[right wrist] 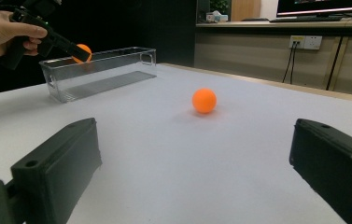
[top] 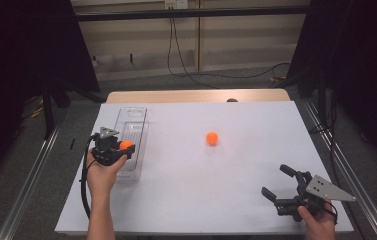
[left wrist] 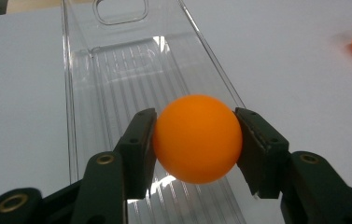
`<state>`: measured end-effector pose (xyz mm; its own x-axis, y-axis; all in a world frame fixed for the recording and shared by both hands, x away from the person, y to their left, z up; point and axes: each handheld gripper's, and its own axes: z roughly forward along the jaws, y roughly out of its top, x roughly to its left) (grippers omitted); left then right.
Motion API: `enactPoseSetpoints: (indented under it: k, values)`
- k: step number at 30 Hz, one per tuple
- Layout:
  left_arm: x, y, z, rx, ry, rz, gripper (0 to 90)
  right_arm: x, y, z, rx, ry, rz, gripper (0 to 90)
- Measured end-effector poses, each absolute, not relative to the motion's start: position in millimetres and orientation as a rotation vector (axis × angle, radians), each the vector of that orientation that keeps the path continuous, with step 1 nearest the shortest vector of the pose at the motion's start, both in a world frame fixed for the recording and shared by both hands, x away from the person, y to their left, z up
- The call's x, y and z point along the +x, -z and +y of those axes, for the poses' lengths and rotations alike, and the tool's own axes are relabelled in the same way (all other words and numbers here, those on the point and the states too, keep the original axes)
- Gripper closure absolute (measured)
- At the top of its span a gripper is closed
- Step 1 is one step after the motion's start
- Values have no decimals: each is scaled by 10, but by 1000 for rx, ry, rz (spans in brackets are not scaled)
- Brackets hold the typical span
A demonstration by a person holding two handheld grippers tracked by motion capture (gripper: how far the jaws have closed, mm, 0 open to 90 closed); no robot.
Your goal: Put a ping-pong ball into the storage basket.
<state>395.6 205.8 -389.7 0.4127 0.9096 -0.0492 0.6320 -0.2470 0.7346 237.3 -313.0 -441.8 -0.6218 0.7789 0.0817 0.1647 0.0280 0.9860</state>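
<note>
From the high view, the left gripper (top: 124, 146) clamps an orange ball (top: 125, 145) over a clear plastic tray (top: 132, 116) on a white table (top: 186, 200). A second orange ball (top: 212, 138) lies well off to its right. The right gripper (top: 276, 183) rests near the table's front corner, jaws spread wide with nothing between them.

In the left gripper view, the held ball (left wrist: 197, 138) sits pinched between both pads, the tray (left wrist: 117, 70) beneath.

In the right gripper view, the loose ball (right wrist: 204, 101) lies ahead between the parted jaws, the tray (right wrist: 99, 74) beyond on the left.
</note>
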Motion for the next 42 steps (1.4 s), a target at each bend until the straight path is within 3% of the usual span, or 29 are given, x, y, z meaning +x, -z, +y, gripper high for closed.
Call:
enactPoseSetpoints:
  k: [15,42]
  values:
    - [3965,3926,2064,1993,-551,1324,501,2374,4419,-3129,959,-1634,1819,16]
    - [3923,3798,1918,1972,-538,1282,323,2372,4416,-3132,955,-1637,1819,17]
